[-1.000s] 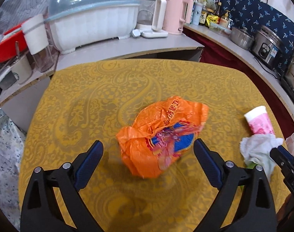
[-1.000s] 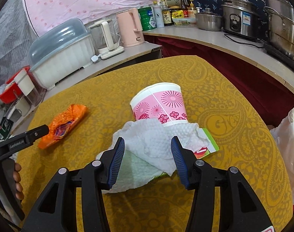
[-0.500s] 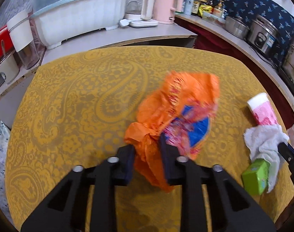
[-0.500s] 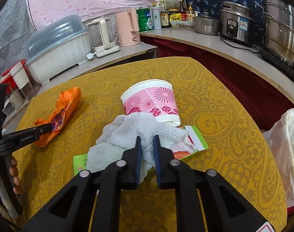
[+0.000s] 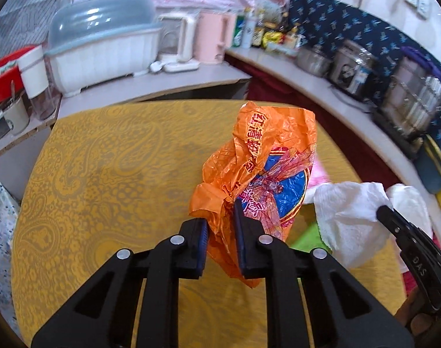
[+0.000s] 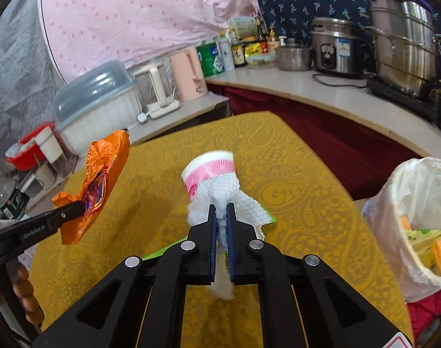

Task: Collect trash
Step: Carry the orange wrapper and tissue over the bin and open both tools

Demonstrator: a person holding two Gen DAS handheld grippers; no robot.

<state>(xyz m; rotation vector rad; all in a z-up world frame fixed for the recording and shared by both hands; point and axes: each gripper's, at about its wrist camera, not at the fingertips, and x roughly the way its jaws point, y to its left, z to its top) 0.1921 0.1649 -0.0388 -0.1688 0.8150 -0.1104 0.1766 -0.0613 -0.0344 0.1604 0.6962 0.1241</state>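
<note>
Trash is in both your grippers: your left gripper (image 5: 220,226) is clamped on the crumpled orange wrapper (image 5: 261,174) at frame centre, above the yellow table (image 5: 104,174); your right gripper (image 6: 220,229) pinches the white paper towel (image 6: 223,194), with the lined bin (image 6: 417,217) at right

Your table (image 6: 307,203) wears a yellow cloth with a paisley pattern. Directly on it you have a pink-and-white paper cup (image 6: 209,168), and a flat green packet (image 5: 304,236) lying near it, mostly hidden. The cloth's left half lies bare.
</note>
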